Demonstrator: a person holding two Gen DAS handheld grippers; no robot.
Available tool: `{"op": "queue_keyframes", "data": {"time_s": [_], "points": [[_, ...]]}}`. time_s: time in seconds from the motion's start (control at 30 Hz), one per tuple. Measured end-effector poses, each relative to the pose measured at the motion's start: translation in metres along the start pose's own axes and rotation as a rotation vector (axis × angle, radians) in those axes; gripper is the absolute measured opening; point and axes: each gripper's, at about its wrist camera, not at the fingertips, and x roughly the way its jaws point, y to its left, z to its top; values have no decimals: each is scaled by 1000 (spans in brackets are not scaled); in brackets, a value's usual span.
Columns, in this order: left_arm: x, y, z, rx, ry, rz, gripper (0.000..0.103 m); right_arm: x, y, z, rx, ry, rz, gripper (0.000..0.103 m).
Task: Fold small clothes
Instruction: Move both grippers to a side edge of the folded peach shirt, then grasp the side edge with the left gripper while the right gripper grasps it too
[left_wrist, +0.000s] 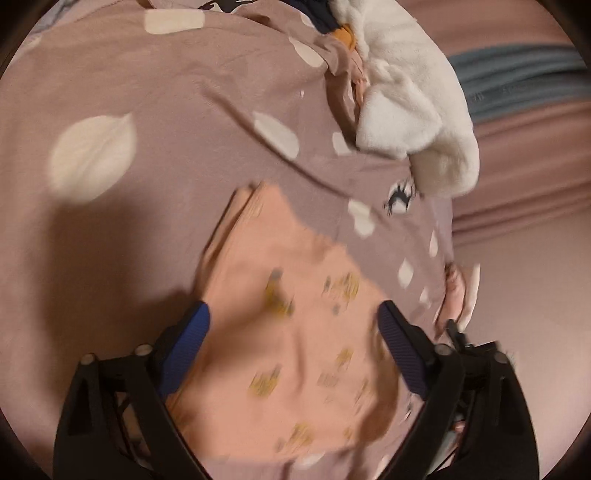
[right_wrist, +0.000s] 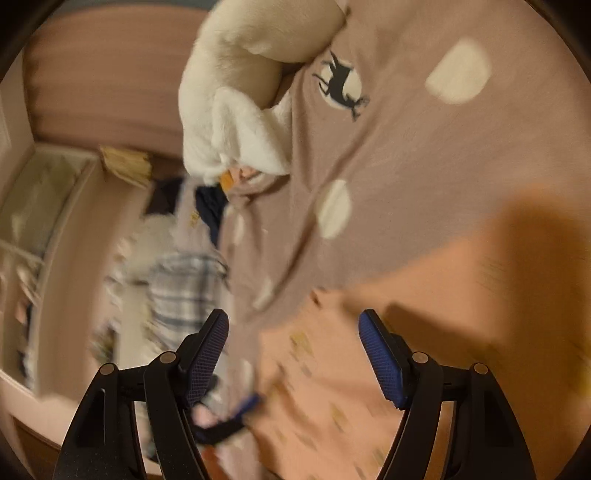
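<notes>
A peach garment (left_wrist: 295, 350) with small yellow prints lies folded on the mauve bedsheet (left_wrist: 166, 92), which has cream spots. My left gripper (left_wrist: 293, 308) hovers over it, open wide, its blue pads (left_wrist: 188, 343) standing apart on either side of the cloth without pressing it. In the right wrist view the same peach garment (right_wrist: 406, 332) fills the lower right. My right gripper (right_wrist: 293, 314) is open above its left edge and holds nothing. Both views are motion-blurred.
A white fluffy garment (left_wrist: 413, 110) is heaped at the far right of the sheet, seen again as the white fluffy garment (right_wrist: 236, 122), with navy and orange cloth (left_wrist: 332, 26) beside it. A plaid garment (right_wrist: 184, 288) and a pale shelf unit (right_wrist: 55, 192) lie past the bed's edge.
</notes>
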Motion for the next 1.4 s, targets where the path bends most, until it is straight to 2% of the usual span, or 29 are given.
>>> {"op": "queue_keyframes", "data": {"time_s": [0.03,0.1,0.13,0.17,0.27,0.37,0.47,0.57,0.7,0.77,0.83,0.93,1.03,1.13,1.27,1.37,1.4], "points": [[-6,4,-10,20,20,1,103,-10,4,-7,-29,-3,-29,77],[-12,11,-27,46,76,8,103,-37,13,-28,-77,-14,-83,88],[-16,15,-36,47,98,14,103,-44,15,-38,-84,-18,-100,98],[-22,19,-46,40,100,14,103,-55,16,-49,-87,-21,-121,103],[-38,23,-73,69,69,67,103,-73,22,-80,-136,-33,-176,103],[-43,23,-99,126,83,96,103,-86,19,-105,-162,-24,-233,103],[-38,21,-122,163,151,28,103,-92,5,-122,-126,-1,-258,103],[-27,21,-135,158,202,-35,103,-98,-15,-135,-45,8,-216,103],[-11,29,-133,104,191,-47,103,-96,-50,-144,101,9,-163,103],[0,36,-126,70,211,-72,103,-91,-68,-149,174,25,-133,103],[5,45,-115,-20,202,-133,103,-85,-83,-146,244,19,-89,103],[10,59,-96,-165,149,-222,103,-86,-87,-137,275,-2,-25,103],[16,64,-79,-238,124,-246,103,-76,-96,-125,336,8,14,103],[21,56,-68,-204,87,-206,103,-68,-98,-113,373,10,41,103],[32,41,-58,-102,62,-117,102,-56,-92,-101,346,43,-6,103],[34,42,-56,-116,33,-97,101,-49,-88,-93,315,17,-25,101],[33,43,-56,-139,22,-85,96,-48,-87,-91,306,10,-29,99]]}}
